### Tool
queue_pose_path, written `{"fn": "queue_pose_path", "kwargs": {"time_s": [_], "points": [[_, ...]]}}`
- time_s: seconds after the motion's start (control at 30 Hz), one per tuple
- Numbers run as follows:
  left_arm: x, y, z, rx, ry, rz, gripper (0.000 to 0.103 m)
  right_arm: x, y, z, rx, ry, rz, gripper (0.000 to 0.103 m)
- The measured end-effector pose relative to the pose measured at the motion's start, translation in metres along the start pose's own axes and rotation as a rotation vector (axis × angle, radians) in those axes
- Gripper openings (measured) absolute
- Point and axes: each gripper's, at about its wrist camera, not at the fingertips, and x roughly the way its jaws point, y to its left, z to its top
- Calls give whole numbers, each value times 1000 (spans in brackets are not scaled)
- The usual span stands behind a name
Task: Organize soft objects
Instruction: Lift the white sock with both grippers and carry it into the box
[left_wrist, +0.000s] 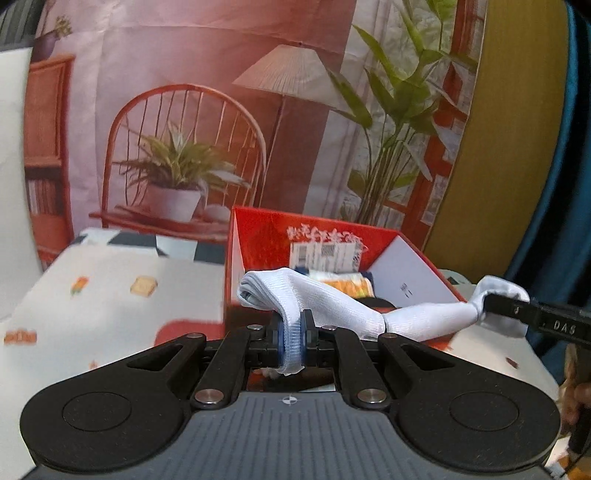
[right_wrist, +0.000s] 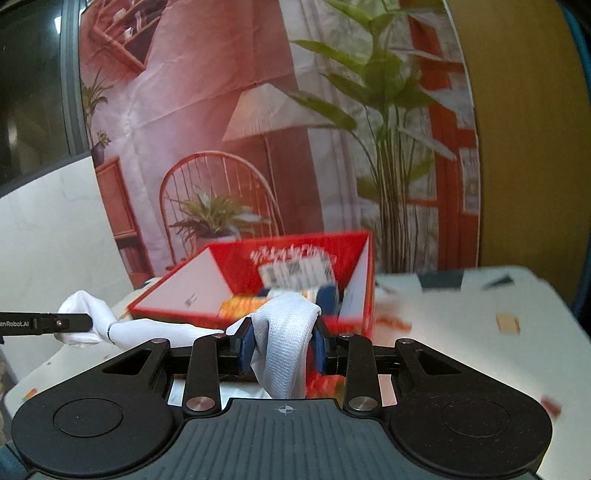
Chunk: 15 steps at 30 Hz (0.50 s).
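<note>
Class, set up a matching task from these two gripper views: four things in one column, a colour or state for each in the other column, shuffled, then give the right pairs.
Column one:
1. white cloth
2. box
3. left gripper
4. tablecloth

Column two:
A. red, open at the top, with things inside
B. pale, printed with small orange pictures
C. stretched between the two grippers
D. shut on one end of the cloth

Pairs: 1-C, 2-A, 3-D, 4-B. The right gripper holds the other end of the cloth.
</note>
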Motion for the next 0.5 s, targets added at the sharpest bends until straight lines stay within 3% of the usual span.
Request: {"fn": "queue_pose_path", "kwargs": {"time_s": [0.5], "points": [[72, -6, 49, 82, 93, 49, 9, 90, -16, 44, -80, 81, -92, 29]]}}
